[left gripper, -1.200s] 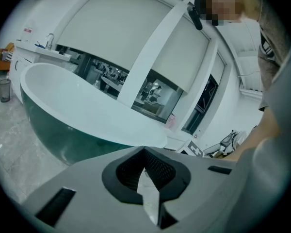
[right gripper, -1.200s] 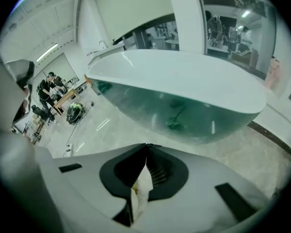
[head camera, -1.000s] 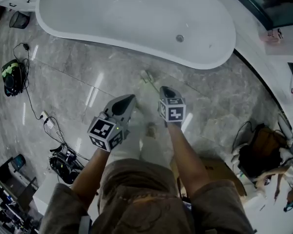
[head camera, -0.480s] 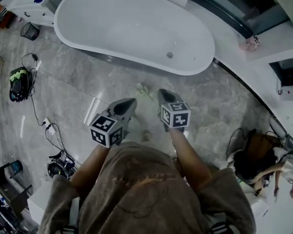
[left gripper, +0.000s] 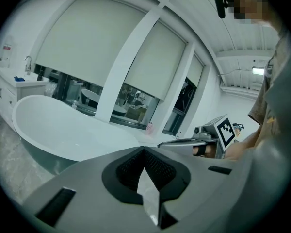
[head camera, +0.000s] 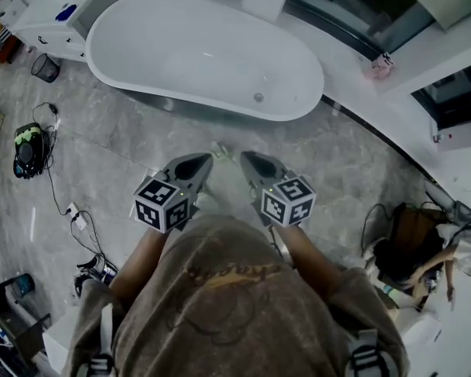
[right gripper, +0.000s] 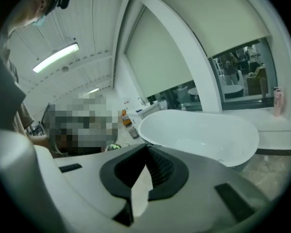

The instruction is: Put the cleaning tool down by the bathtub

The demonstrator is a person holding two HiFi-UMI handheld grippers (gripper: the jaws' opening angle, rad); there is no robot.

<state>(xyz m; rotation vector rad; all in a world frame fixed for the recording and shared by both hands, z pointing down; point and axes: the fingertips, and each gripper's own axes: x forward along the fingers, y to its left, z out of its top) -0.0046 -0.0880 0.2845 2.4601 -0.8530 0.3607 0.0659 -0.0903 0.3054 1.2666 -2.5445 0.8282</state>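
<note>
A small pale cleaning tool [head camera: 220, 151] lies on the grey marble floor just in front of the white bathtub [head camera: 196, 49]. My left gripper [head camera: 198, 162] and right gripper [head camera: 249, 160] are held side by side close to my body. Their tips point toward the tub, one on each side of the tool and above it. Both are shut with nothing in them. The left gripper view shows shut jaws [left gripper: 144, 152], the tub [left gripper: 63, 135] and the right gripper's body [left gripper: 184, 142]. In the right gripper view the jaws [right gripper: 146, 147] meet in front of the tub [right gripper: 203, 135].
A black waste bin [head camera: 43, 67] and a white vanity [head camera: 39, 14] stand left of the tub. Cables and a black-green device [head camera: 27, 148] lie on the floor at left. Bags [head camera: 412, 242] sit at right. A pink bottle [head camera: 379, 65] stands on the curved ledge.
My head has risen and the view has pulled back from the floor. Both grippers have drawn in toward my body. The tool stays on the floor by the tub.
</note>
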